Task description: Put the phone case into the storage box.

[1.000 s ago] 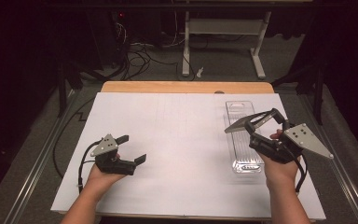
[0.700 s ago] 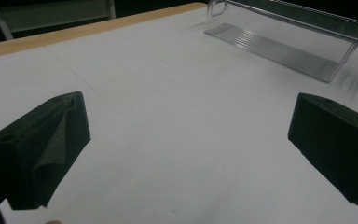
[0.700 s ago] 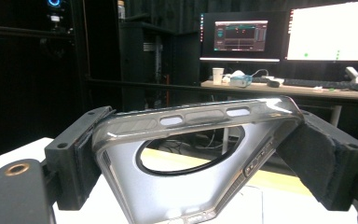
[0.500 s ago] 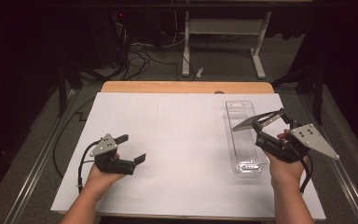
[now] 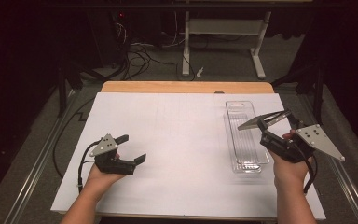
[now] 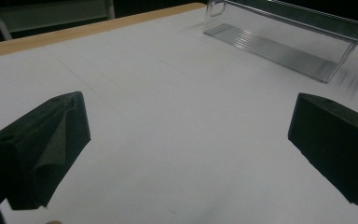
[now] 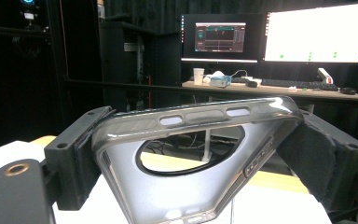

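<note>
A smoky clear phone case (image 5: 265, 119) with a round ring cut-out is held flat in the air over the right side of the table, my right gripper (image 5: 276, 123) shut on its two long edges. In the right gripper view the phone case (image 7: 177, 186) spans the jaws of the right gripper (image 7: 200, 140), tilted, with its buttons and slots showing. My left gripper (image 5: 133, 148) rests low over the white sheet (image 5: 177, 140) at the left, open and holding nothing. In its own view the left gripper (image 6: 186, 140) has jaws standing wide apart over bare paper.
A long clear plastic tray (image 5: 244, 140) lies on the sheet just left of the right hand, and the same tray (image 6: 284, 42) shows far off in the left gripper view. A wooden table edge (image 5: 186, 87) runs along the back. Monitors (image 7: 317, 32) and a desk stand beyond.
My right gripper has drifted right and slightly up with the phone case, moving off the tray. The left gripper has stayed put.
</note>
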The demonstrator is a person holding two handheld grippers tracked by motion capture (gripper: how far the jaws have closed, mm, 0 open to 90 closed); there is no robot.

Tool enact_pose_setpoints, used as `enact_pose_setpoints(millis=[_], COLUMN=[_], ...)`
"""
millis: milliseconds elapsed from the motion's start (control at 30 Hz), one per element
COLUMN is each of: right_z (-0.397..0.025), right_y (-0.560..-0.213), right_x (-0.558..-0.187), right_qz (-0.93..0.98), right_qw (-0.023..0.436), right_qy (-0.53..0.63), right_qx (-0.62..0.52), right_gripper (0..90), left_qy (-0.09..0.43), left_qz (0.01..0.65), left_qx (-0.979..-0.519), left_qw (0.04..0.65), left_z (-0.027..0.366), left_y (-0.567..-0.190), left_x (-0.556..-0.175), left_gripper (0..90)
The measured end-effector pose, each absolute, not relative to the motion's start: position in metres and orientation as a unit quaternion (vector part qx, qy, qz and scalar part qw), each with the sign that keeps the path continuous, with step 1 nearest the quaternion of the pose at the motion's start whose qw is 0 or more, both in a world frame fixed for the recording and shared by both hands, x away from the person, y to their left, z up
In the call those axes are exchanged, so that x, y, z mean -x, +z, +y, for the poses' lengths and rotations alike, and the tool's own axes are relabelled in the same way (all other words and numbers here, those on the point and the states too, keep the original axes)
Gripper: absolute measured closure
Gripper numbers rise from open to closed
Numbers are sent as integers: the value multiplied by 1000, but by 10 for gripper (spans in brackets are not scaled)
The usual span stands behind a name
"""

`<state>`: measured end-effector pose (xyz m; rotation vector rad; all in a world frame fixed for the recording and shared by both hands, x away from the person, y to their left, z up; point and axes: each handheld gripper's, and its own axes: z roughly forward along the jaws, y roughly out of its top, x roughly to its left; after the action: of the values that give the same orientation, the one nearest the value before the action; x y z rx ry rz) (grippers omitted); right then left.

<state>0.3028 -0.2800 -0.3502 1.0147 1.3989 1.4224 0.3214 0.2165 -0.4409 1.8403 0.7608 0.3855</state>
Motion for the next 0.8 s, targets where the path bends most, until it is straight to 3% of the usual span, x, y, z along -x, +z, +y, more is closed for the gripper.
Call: enact_pose_setpoints(millis=[800], right_z=[-261], right_y=[-353], right_x=[-316], right_qz=[570], right_qw=[453], right_qy=[543], right_qx=[-419], right_gripper=[139], left_qy=[162], left_qz=[317], left_qx=[-774], left_qw=[524], left_z=[215], left_y=[-442], left_x=[-321], left_gripper=[2])
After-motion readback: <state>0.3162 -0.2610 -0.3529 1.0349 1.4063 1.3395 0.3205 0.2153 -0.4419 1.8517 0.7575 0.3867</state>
